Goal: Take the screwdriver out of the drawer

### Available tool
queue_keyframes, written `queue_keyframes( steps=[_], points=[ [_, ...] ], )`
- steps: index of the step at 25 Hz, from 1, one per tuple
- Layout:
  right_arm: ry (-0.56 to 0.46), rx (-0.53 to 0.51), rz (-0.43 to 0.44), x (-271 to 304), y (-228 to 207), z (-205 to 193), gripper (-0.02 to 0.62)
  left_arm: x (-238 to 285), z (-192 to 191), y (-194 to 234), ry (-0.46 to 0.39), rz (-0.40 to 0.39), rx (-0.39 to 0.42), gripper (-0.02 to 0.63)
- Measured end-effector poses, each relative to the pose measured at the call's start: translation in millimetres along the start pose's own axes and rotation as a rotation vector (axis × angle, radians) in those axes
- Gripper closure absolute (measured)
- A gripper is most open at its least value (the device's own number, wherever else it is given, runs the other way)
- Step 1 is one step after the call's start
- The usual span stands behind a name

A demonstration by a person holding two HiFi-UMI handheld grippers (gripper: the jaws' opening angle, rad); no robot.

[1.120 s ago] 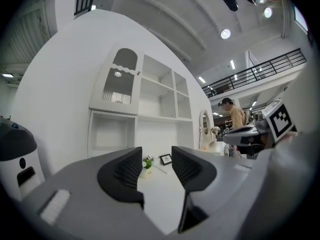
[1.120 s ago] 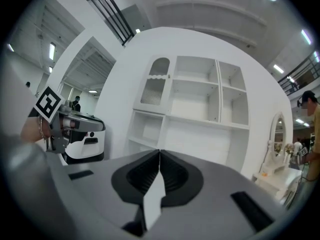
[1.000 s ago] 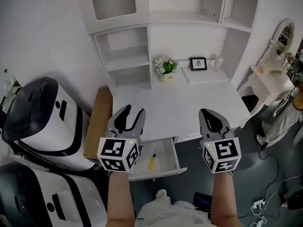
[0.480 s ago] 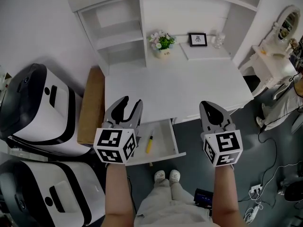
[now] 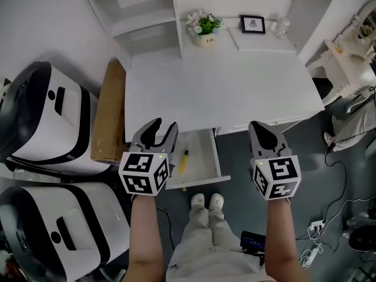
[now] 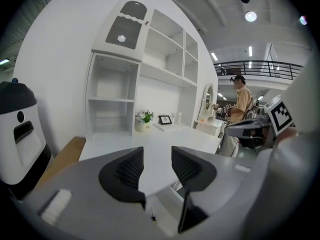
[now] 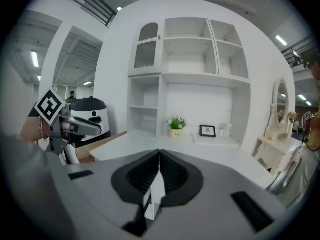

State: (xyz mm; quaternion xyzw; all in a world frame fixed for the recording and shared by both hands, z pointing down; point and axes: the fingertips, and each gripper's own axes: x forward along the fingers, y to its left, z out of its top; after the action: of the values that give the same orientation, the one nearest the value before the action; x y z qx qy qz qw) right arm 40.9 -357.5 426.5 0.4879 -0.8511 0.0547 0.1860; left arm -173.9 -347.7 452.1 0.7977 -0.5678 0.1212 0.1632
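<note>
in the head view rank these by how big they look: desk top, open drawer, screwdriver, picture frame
1. desk top
2. open drawer
3. picture frame and screwdriver: similar length, frame farther away, so unranked

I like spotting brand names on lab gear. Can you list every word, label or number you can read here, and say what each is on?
No text here is legible.
Flower pot: a small dark mark on its front, too small to read.
Picture frame: a dark figure inside, any print too small to read.
Left gripper and right gripper: black-and-white square patterns, not words.
</note>
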Motion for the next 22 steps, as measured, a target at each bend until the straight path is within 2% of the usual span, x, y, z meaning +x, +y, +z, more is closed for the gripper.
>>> queue_keyframes(
  steps=[4, 11, 14, 17, 22],
  points=[
    [0.043, 0.019, 0.013, 6.1, -1.6, -26.7, 0.588, 4.6, -28.4, 3.4, 0.063, 0.003, -0.022, 0.426],
    [0.124, 0.060, 0.015, 12.7, -1.7, -73.9, 0.588, 21.3, -90.3, -4.5, 0.199, -0.042, -0.069, 0.426],
    [0.156, 0.080, 0.013, 14.7, -2.2, -92.7, 0.588, 28.8, -121.6, -9.6, 0.296, -0.074, -0.090, 0.426],
    [0.185, 0.100, 0.010, 15.5, -4.5, -107.4, 0.589, 35.3, -155.5, -15.7, 0.435, -0.114, -0.110, 0.426],
    [0.224, 0.122, 0.005, 16.2, -7.4, -123.7, 0.588, 47.2, -200.4, -16.0, 0.604, -0.138, -0.099, 0.426]
  ],
)
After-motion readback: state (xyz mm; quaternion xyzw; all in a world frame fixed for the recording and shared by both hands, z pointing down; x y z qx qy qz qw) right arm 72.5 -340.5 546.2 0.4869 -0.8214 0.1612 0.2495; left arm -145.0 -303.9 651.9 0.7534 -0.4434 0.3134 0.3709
